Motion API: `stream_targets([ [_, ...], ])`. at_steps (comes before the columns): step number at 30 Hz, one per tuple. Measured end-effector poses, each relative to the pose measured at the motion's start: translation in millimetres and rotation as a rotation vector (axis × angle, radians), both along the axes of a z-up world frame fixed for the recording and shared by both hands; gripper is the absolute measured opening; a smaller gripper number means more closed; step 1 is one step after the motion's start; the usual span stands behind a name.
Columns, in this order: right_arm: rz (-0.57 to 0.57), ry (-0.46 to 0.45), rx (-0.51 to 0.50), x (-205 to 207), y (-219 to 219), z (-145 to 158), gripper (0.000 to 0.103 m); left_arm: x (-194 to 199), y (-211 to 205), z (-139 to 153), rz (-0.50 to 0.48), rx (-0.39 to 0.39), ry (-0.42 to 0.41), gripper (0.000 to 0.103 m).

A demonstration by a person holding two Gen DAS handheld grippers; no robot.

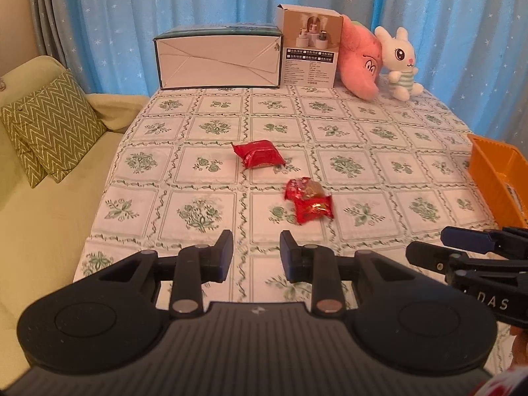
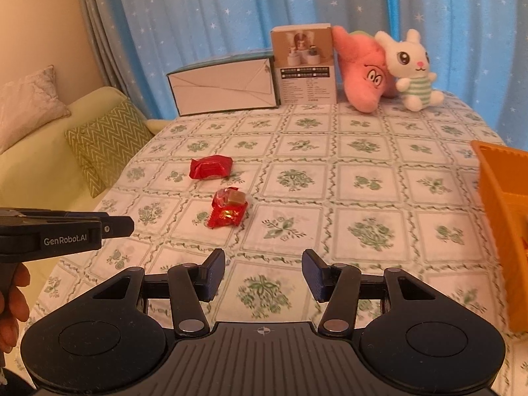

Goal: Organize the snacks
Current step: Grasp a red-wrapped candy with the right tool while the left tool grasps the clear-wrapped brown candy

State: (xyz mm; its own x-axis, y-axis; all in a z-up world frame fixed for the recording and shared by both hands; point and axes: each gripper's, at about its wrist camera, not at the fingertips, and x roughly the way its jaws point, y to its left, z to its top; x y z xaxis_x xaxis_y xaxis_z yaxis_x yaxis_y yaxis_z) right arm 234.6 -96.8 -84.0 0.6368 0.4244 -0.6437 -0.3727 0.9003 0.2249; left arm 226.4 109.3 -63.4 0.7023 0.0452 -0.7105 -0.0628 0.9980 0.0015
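Note:
Three red snack packets lie mid-table on the floral cloth (image 1: 211,125). One puffy packet (image 1: 259,158) (image 2: 211,166) sits alone. A crumpled wrapper showing a brown sweet (image 1: 303,188) (image 2: 231,198) touches a flat red packet (image 1: 313,209) (image 2: 227,216). My left gripper (image 1: 256,244) hovers near the table's front edge, short of the packets, open with a narrow empty gap. My right gripper (image 2: 263,260) is open wider, also empty, right of the left one. An orange basket (image 1: 495,178) (image 2: 491,171) stands at the right edge.
A long white box (image 1: 219,61), an upright product box (image 1: 310,49), a pink plush (image 1: 361,59) and a white rabbit plush (image 1: 401,62) line the table's back. A green sofa with zigzag cushions (image 1: 49,125) lies left. Blue curtains hang behind.

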Motion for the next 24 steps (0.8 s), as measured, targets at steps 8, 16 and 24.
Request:
stream_targets([
  [8, 0.026, -0.022, -0.007, 29.4, 30.8, -23.5, 0.052, 26.7, 15.5, -20.5, 0.008, -0.030, -0.005, 0.027],
  [16, 0.032, -0.015, -0.017, 57.5, 60.5, -45.8, 0.052, 50.0, 36.9, -35.0, 0.037, -0.073, 0.010, 0.027],
  [24, 0.011, -0.021, 0.017, 74.4, 81.2, -58.3, 0.052, 58.9, 41.4, -43.6, 0.031, -0.113, 0.038, 0.027],
])
